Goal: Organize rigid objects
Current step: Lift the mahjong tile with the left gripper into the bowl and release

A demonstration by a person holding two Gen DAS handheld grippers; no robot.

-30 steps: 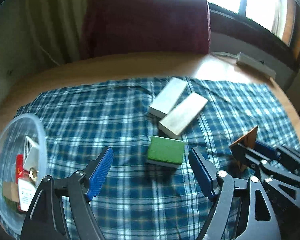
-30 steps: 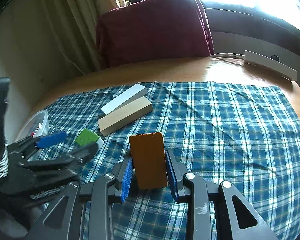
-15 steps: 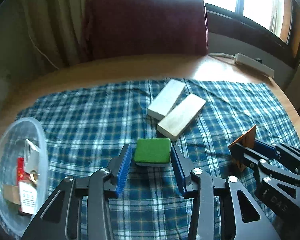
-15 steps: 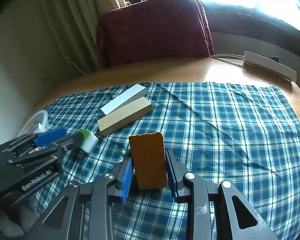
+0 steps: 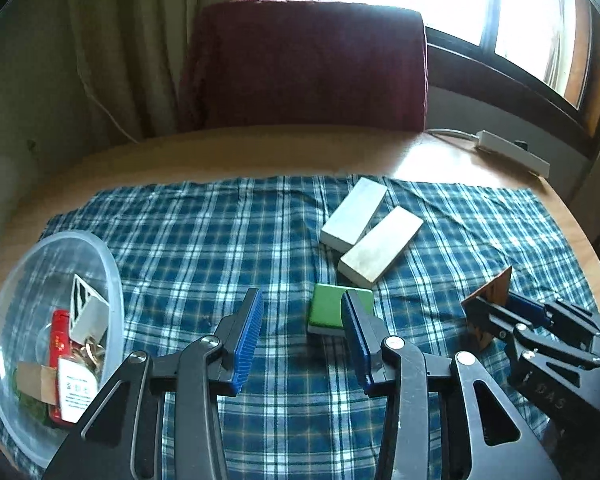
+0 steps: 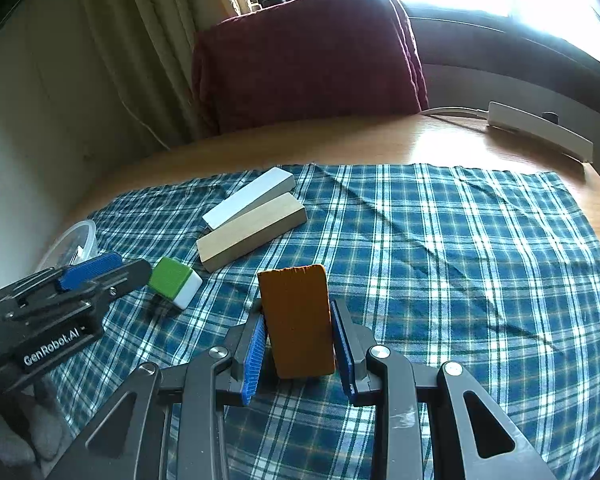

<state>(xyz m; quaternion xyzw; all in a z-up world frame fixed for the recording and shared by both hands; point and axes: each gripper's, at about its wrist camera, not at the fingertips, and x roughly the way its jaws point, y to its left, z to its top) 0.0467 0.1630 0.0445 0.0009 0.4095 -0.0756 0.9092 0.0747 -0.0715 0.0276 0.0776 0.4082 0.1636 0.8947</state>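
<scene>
A green block with a white base (image 5: 328,308) lies on the plaid cloth (image 5: 220,240), just ahead of the right finger of my left gripper (image 5: 302,312). That gripper is open and holds nothing. In the right wrist view the green block (image 6: 174,286) sits beside the left gripper (image 6: 100,276), touching the end of a pale wooden block (image 6: 252,232). My right gripper (image 6: 298,314) is shut on an orange-brown block (image 6: 296,320), which it holds upright just above the cloth. A white block (image 5: 354,214) and the pale wooden block (image 5: 380,248) lie side by side beyond the green block.
A clear plastic bowl (image 5: 114,280) with several small items stands at the cloth's left edge. A white power strip (image 5: 512,152) lies on the bare wood at the far right. A maroon chair back (image 5: 304,64) rises behind the round table.
My left gripper narrowed around the green block, then opened and shifted left, leaving the block on the cloth by its right finger. The right gripper and its orange-brown block have stayed put.
</scene>
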